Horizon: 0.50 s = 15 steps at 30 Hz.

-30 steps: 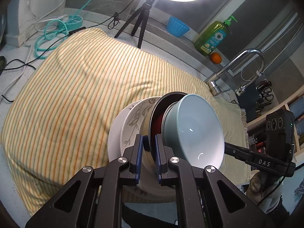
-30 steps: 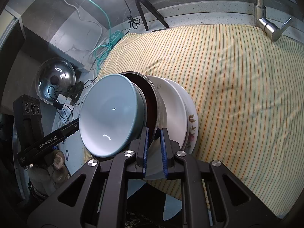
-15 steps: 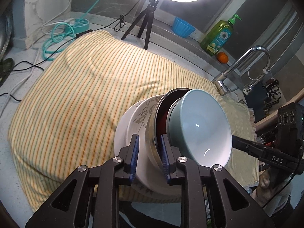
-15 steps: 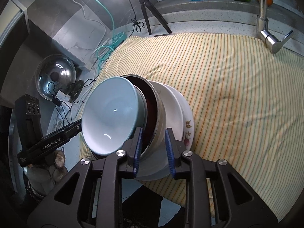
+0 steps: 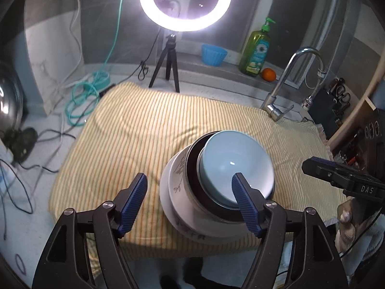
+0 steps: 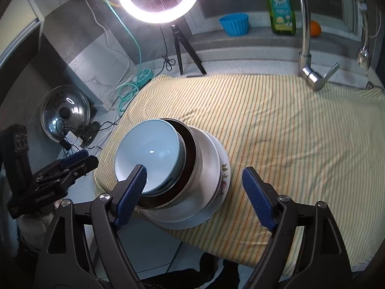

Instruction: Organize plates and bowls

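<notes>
A stack of dishes sits on a yellow striped cloth [image 5: 154, 130] spread over a kitchen worktop [image 5: 36, 216], close to the cloth's near edge. At the bottom lies a white plate [image 5: 166, 192] with a floral rim, above it a white bowl [image 5: 179, 180], then a steel bowl [image 5: 192, 159] with a dark inside, and on top a pale blue bowl [image 5: 235, 166], which leans a little off centre.

The left gripper [image 5: 190, 192] hovers above the near side of the stack, its jaws opening wide, blue pads [image 5: 134, 197] clear of the dishes; nothing is held. The stack's near left part shows in the gap between the fingers.

The right gripper [image 6: 195, 190] hovers likewise over the stack's near side, its jaws opening and gripping nothing, with most of the stack framed between its pads. Each gripper shows at the stack's far side in the other's view, and a person's fingers [image 5: 346, 219] hold the right one.

Beyond the stack, at the cloth's far edge, a lit ring light [image 5: 185, 2] stands on a small tripod [image 5: 168, 65]. Farther along that edge from the tripod, a blue cup [image 5: 214, 54], a green soap bottle [image 5: 257, 50] and an orange [image 5: 268, 74] line a ledge behind a chrome tap [image 5: 288, 82]. Off the cloth's other end, beyond a teal cable [image 5: 86, 96], a glass lid [image 6: 65, 113] leans against the wall.
</notes>
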Tool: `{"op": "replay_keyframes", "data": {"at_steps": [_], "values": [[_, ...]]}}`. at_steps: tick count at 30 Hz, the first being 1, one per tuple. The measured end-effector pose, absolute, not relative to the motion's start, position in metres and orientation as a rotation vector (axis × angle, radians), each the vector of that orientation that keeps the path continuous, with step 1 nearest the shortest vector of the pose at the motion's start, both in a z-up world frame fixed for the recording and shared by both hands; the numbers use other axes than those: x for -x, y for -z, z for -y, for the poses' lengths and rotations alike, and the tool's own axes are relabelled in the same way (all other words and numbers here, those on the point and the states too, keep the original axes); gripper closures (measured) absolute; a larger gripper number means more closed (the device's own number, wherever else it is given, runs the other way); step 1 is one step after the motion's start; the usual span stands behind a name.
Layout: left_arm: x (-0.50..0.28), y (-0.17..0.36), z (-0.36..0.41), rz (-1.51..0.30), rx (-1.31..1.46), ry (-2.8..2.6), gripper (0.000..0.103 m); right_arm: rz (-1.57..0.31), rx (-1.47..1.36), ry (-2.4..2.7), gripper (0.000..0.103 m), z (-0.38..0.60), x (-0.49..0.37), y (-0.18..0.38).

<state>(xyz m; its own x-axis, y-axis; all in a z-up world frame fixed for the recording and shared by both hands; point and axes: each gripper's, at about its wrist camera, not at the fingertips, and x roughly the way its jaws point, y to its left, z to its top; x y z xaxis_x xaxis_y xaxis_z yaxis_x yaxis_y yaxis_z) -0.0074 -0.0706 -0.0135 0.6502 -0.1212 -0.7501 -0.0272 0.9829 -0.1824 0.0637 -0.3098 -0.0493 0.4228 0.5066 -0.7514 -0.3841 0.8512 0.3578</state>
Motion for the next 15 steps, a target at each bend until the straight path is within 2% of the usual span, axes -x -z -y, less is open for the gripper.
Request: {"op": "replay_keyframes", "data": {"at_steps": [4, 15], "values": [[0.018, 0.005, 0.074, -0.845, 0.176, 0.071, 0.026, -0.938, -0.122, -0.556, 0.009, 0.309, -0.047, 0.037], [0.029, -0.001, 0.077, -0.825, 0.179, 0.064, 0.026, -0.878, -0.132, -0.547, 0.006, 0.308, -0.031, 0.019]]}}
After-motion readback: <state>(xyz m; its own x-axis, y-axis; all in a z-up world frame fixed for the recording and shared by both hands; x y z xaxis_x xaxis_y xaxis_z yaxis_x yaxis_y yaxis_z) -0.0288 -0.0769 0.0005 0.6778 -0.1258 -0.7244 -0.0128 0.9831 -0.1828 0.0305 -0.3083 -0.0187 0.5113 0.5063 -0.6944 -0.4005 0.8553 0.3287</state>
